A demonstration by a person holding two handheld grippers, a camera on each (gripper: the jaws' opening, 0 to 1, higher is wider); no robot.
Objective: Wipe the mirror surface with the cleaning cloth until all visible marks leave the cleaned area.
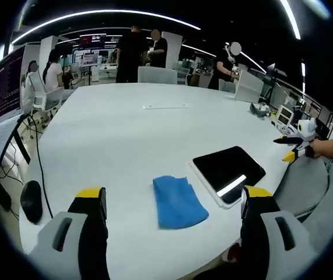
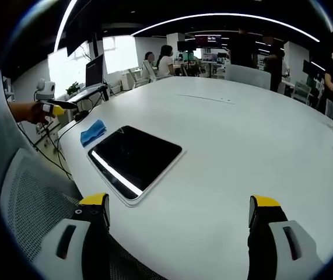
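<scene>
- On the big white table (image 1: 125,134), a blue cloth (image 1: 178,201) is seen lying flat in the left gripper view, between the 2 yellow-tipped jaws of the left gripper (image 1: 175,201).
- Those jaws are spread wide, and nothing is held between them; they hang above the table's near edge.
- Just beside the cloth, on its right in that view, a dark mirror (image 1: 229,170) in a pale frame is laid flat, close to the table's edge, apart from the cloth by a narrow strip of table.
- A bright strip of ceiling light is reflected in the mirror's surface; marks on it cannot be made out.
- Farther right in the left gripper view, the right gripper (image 1: 296,146) is seen off the table's edge, held by a hand (image 1: 323,147).
- From the right gripper view, the same mirror (image 2: 134,160) is seen ahead of the right gripper (image 2: 178,210), whose jaws are also wide apart and hold nothing.
- The cloth (image 2: 93,132) is seen beyond the mirror's far corner, near the table's (image 2: 242,146) edge.
- The left gripper (image 2: 52,108) is seen at the left of that view, beyond the table's edge.
- Several people (image 1: 134,52) are seen at the far side of the room, and a mesh chair back (image 2: 38,198) stands by the near edge.
</scene>
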